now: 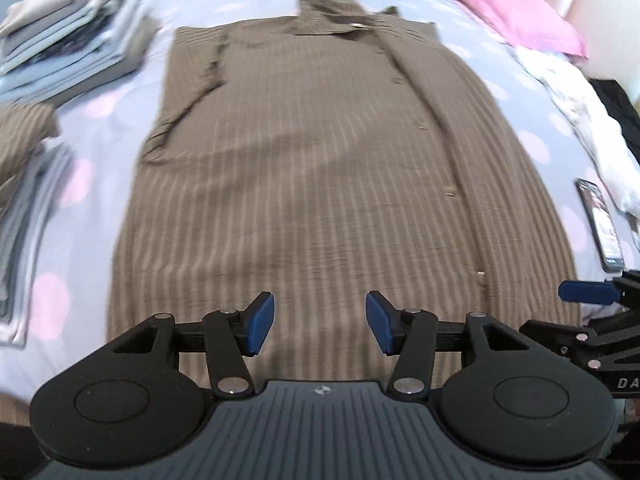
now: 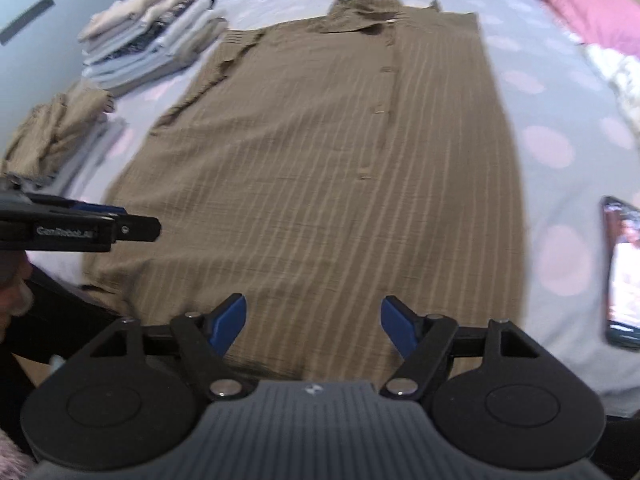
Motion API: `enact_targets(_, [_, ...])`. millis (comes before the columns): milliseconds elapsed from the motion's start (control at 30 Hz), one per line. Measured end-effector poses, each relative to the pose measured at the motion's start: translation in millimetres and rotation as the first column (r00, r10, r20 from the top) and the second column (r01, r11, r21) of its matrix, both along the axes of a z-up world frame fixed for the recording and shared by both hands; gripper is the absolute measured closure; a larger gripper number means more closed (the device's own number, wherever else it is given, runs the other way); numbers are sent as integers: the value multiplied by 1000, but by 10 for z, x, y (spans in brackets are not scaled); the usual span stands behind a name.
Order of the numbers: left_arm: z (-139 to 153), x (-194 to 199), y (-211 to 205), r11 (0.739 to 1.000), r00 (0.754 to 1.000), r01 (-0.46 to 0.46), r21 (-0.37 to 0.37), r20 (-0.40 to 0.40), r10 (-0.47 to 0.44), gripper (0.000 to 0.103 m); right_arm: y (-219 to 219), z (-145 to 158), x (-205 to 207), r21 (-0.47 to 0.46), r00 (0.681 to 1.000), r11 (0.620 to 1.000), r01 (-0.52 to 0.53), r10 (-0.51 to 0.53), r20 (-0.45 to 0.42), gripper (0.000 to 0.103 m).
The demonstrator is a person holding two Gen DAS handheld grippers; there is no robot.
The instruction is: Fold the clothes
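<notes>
Two grippers: held above the near hem of the shirt, side by side, both pointed steeply down.
Left gripper [image 1: 320, 322]: jaws parted, nothing between the blue pads; only cloth is seen below the gap.
Right gripper [image 2: 313, 326]: jaws parted wider, nothing held; its blue pad and black frame are also seen at the right edge of the left wrist view.
Shirt [image 1: 320, 168]: brown, pale-striped, laid flat on the bed, collar at the far end, button placket running lengthwise right of centre; left side folded in, a sleeve laid along that fold.
Bed [image 1: 96, 168]: lilac cover with pink dots, seen on all sides of the shirt.
Stack [image 1: 68, 40]: folded clothes, beige and grey, left of the shirt's collar end, apart from it.
Second pile [image 2: 60, 136]: brown striped garment on top of grey folded items, left of the shirt, nearer than the stack.
Pillow [image 1: 504, 4]: pink, beyond the shirt's far right corner.
Phone [image 2: 622, 276]: screen lit, right of the shirt, near its hem end.
</notes>
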State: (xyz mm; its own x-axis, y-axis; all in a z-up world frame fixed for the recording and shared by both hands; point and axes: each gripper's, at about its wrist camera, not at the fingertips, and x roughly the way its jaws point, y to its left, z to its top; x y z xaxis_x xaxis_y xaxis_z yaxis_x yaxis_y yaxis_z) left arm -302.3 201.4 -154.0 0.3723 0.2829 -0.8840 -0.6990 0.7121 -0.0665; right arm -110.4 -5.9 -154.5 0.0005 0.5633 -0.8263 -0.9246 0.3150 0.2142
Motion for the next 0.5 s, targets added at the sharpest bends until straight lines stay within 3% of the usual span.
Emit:
enact_targets(100, [-13, -161, 90, 998, 998, -60, -2, -8, 60, 54, 49, -13, -90, -6, 1000, 1000, -24, 24, 12, 25])
enact_targets(333, [-24, -547, 298, 982, 982, -189, -24, -10, 188, 51, 70, -64, -208, -16, 988, 999, -49, 51, 147, 25])
enact_targets(500, [-127, -786, 446, 957, 956, -288, -24, -65, 286, 51, 84, -109, -265, 16, 987, 997, -75, 72, 142, 25])
